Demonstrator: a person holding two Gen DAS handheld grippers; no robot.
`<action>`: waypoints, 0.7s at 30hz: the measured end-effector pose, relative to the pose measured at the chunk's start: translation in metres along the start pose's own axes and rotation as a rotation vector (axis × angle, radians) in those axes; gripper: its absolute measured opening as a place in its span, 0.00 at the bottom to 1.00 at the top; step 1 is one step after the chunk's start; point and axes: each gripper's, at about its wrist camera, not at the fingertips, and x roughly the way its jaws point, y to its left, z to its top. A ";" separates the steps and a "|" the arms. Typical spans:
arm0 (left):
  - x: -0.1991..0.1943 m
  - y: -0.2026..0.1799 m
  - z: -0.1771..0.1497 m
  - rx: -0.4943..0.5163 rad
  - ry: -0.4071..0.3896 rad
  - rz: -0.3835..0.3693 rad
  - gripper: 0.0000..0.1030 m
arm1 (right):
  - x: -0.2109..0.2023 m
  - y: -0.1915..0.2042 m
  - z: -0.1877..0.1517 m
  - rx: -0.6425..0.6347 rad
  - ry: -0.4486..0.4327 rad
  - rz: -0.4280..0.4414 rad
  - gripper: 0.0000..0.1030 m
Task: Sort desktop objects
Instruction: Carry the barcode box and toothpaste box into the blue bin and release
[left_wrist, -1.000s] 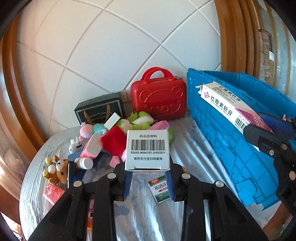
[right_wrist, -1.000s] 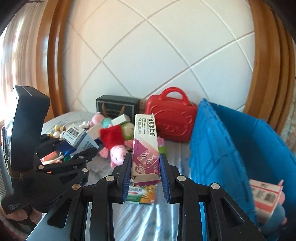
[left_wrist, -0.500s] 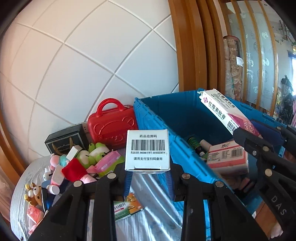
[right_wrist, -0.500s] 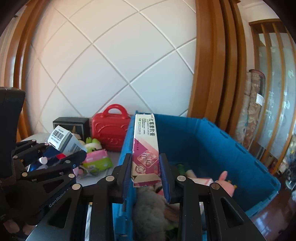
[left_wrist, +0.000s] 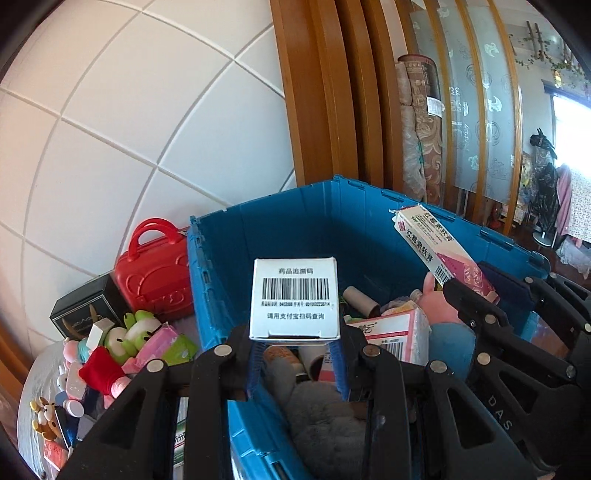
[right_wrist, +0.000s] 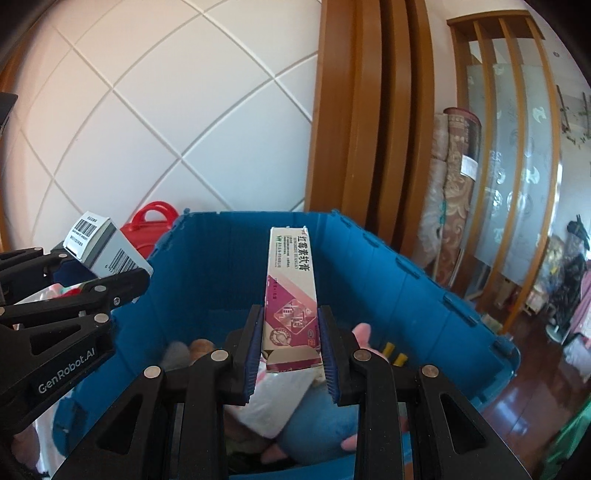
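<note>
My left gripper (left_wrist: 295, 365) is shut on a white barcode box (left_wrist: 294, 299) and holds it above the near left part of the blue crate (left_wrist: 221, 280). My right gripper (right_wrist: 290, 354) is shut on a long pink and white ointment box (right_wrist: 291, 284), upright, over the middle of the blue crate (right_wrist: 424, 291). Each gripper shows in the other's view: the right one with its ointment box (left_wrist: 441, 251), the left one with the barcode box (right_wrist: 101, 247). The crate holds boxes, bottles and soft toys.
A red toy suitcase (left_wrist: 155, 269), a black box (left_wrist: 86, 310) and a pile of small toys (left_wrist: 122, 350) lie on the table left of the crate. A white tiled wall and wooden frame stand behind. Wood floor lies right of the crate (right_wrist: 535, 387).
Both grippers have swung right from the table's toy pile to above the crate's inside, each still holding its box.
</note>
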 end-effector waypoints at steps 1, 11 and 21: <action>0.005 -0.004 0.001 0.004 0.015 -0.004 0.30 | 0.004 -0.005 0.000 0.004 0.004 -0.007 0.28; 0.027 -0.010 0.012 -0.022 0.144 -0.009 0.72 | 0.043 -0.036 0.012 0.014 0.054 -0.056 0.51; 0.028 -0.005 0.011 -0.049 0.162 -0.006 0.72 | 0.036 -0.048 0.009 0.045 0.054 -0.064 0.93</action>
